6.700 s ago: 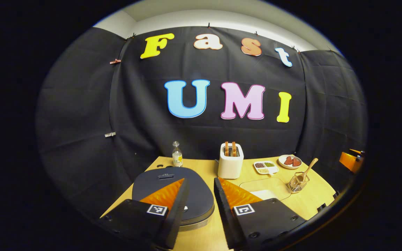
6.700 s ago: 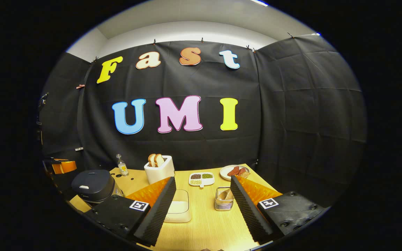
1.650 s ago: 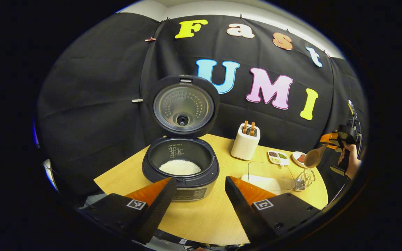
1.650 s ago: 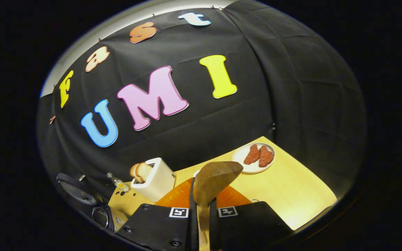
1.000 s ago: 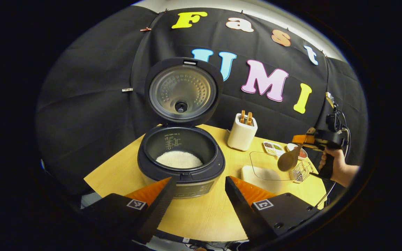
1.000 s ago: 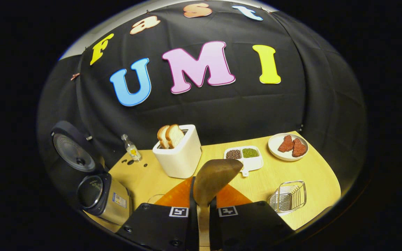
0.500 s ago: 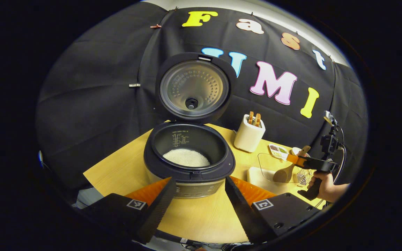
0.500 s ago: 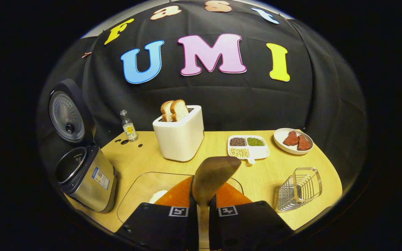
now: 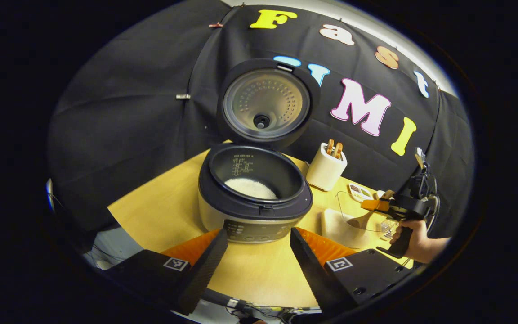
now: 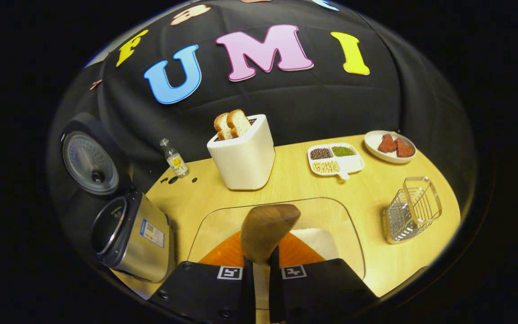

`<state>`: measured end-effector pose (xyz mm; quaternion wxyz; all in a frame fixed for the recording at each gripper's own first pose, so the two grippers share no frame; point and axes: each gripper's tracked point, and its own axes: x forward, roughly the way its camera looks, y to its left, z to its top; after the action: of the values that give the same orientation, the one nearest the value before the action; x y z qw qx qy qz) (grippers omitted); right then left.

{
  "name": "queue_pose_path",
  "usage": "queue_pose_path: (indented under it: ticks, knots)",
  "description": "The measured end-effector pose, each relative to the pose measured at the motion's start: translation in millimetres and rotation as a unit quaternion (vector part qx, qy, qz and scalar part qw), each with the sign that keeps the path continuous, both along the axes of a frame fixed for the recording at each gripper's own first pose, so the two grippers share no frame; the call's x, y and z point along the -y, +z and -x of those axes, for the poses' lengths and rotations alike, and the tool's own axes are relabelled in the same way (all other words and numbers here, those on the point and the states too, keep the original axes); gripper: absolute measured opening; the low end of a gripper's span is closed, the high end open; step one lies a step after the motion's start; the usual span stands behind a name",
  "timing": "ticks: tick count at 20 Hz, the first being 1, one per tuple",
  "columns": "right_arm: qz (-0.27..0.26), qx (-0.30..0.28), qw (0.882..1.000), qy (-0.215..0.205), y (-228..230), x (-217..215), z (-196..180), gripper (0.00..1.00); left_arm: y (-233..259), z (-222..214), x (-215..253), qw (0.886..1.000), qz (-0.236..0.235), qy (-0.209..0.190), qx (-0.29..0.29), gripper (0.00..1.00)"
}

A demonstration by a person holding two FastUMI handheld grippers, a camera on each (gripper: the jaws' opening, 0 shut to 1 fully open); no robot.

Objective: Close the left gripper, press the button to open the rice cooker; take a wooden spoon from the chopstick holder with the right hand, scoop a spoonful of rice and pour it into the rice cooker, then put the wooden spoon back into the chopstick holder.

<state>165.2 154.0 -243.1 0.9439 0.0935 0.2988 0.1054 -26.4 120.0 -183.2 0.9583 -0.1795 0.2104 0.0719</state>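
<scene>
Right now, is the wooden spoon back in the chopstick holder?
No, the wooden spoon is clamped in the right gripper, and the chopstick holder stands empty.

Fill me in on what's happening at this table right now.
A person's right gripper has its jaws shut on a brown wooden spoon, held over the clear glass container of white rice. The dark rice cooker stands open, some rice inside. The left gripper hovers open before it. The wire chopstick holder sits empty.

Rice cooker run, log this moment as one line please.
rice cooker lid open | right gripper shut on wooden spoon, over rice container | left gripper open, idle
</scene>
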Motion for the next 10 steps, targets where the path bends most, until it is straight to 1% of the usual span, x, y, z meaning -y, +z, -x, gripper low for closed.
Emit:
queue_pose_path:
  ticks: [2,3,8,10]
  knots:
    - [-0.030,-0.018,0.999,-0.015,0.3,-3.6,0.5,0.17,6.1,-0.6,-2.4,1.000,0.016,0.007,0.005,0.95]
    - [-0.044,-0.026,0.998,-0.022,0.3,-5.8,0.9,0.17,6.1,-0.2,-1.4,1.000,0.013,0.008,0.006,0.95]
    - [-0.108,-0.052,0.992,-0.047,8.6,-12.4,3.8,0.16,16.0,-2.5,-4.2,1.000,-0.020,-0.013,0.014,0.95]
    - [-0.133,-0.056,0.988,-0.056,16.3,-12.4,4.1,0.16,20.1,-4.1,-3.0,0.999,-0.025,-0.018,0.016,0.95]
